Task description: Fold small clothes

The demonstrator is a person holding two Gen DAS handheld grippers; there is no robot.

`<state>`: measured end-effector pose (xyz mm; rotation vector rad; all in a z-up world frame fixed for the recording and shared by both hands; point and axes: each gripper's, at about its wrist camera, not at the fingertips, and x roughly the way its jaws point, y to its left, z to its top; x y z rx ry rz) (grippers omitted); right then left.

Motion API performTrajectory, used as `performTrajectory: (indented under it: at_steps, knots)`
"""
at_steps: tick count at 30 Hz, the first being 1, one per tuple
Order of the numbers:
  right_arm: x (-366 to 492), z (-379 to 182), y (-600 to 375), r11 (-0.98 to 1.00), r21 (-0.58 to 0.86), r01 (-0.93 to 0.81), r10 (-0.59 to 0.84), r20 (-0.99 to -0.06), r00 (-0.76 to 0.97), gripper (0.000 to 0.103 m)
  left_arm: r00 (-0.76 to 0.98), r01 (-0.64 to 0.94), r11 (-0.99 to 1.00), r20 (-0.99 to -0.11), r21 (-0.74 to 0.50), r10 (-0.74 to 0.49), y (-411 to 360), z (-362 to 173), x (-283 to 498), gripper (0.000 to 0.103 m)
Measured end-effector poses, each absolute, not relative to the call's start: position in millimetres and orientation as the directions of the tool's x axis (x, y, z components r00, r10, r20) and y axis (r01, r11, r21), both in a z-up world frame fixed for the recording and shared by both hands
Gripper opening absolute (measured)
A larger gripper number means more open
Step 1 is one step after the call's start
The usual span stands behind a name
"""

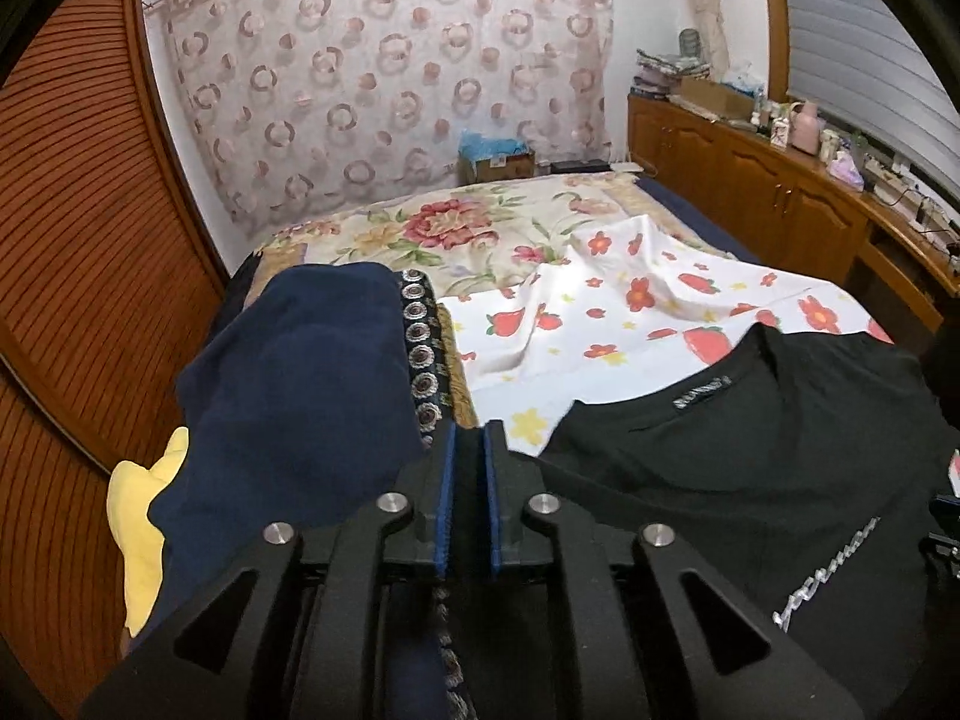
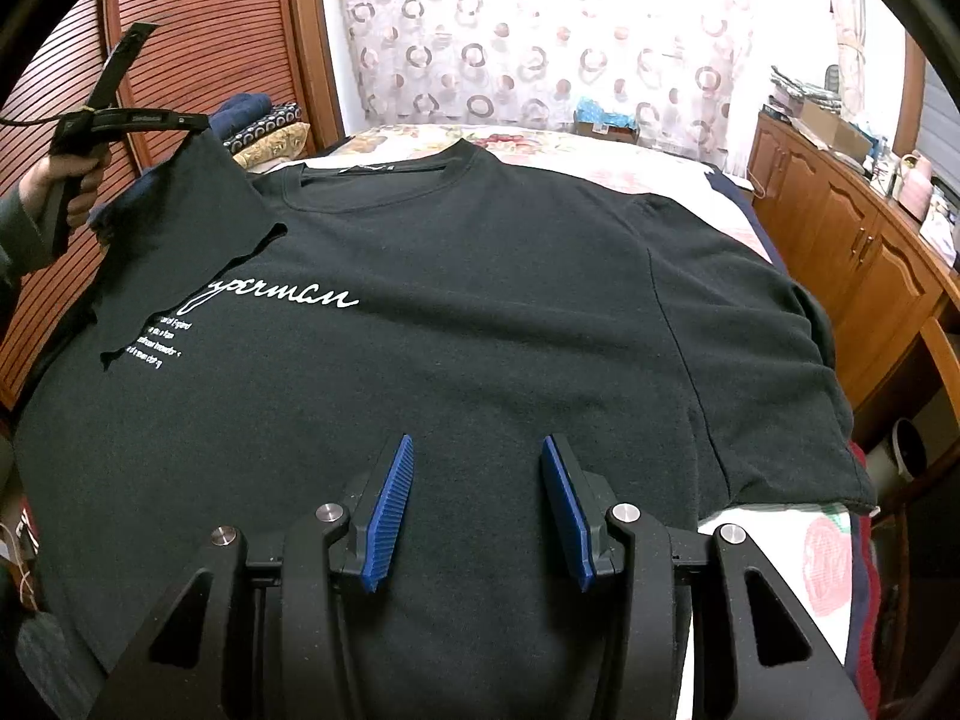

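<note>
A black T-shirt (image 2: 480, 300) with white script print lies face up on the bed, collar away from me. My right gripper (image 2: 477, 450) is open and empty, hovering over the shirt's lower middle. My left gripper (image 2: 201, 123) shows at the upper left of the right wrist view, shut on the shirt's left sleeve (image 2: 180, 228), lifting it up and inward over the print. In the left wrist view the left gripper (image 1: 469, 429) has its blue pads nearly together, and the black T-shirt (image 1: 750, 450) lies to the right.
A pile of navy cloth (image 1: 300, 390) and a yellow garment (image 1: 138, 516) lie left of the shirt. A strawberry-and-flower sheet (image 1: 630, 312) covers the bed. A slatted wooden wardrobe (image 1: 72, 240) stands left, and a wooden cabinet (image 1: 780, 198) with clutter stands right.
</note>
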<state>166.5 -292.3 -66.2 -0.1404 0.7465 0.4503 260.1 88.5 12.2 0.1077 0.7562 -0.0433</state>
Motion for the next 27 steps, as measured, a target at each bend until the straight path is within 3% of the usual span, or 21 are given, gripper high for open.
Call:
performTrajectory:
  at_steps: [1, 2, 4, 6, 12, 27]
  knots:
    - [167, -66, -292, 0.896, 0.035, -0.443, 0.345, -0.683, 0.644, 0.046, 0.733, 0.087, 0.994, -0.68, 0.071, -0.016, 86, 15, 255, 0.027]
    - [166, -66, -293, 0.896, 0.034, -0.443, 0.345, -0.683, 0.644, 0.046, 0.744, 0.102, 0.993, -0.667, 0.056, -0.039, 84, 18, 247, 0.042]
    - [166, -66, -293, 0.896, 0.034, -0.443, 0.345, -0.683, 0.644, 0.047, 0.754, 0.135, 0.99, -0.652, 0.034, -0.08, 78, 23, 235, 0.055]
    - [166, -66, -293, 0.896, 0.033, -0.443, 0.344, -0.683, 0.644, 0.047, 0.758, 0.15, 0.989, -0.644, 0.016, -0.105, 74, 25, 221, 0.078]
    - [167, -66, -295, 0.897, 0.026, -0.442, 0.339, -0.683, 0.648, 0.047, 0.762, 0.203, 0.979, -0.626, -0.011, -0.165, 50, 16, 176, 0.08]
    - [168, -66, -299, 0.897, 0.023, -0.442, 0.337, -0.682, 0.649, 0.047, 0.663, 0.262, 0.962, -0.71, -0.079, -0.239, 8, -56, 143, 0.08]
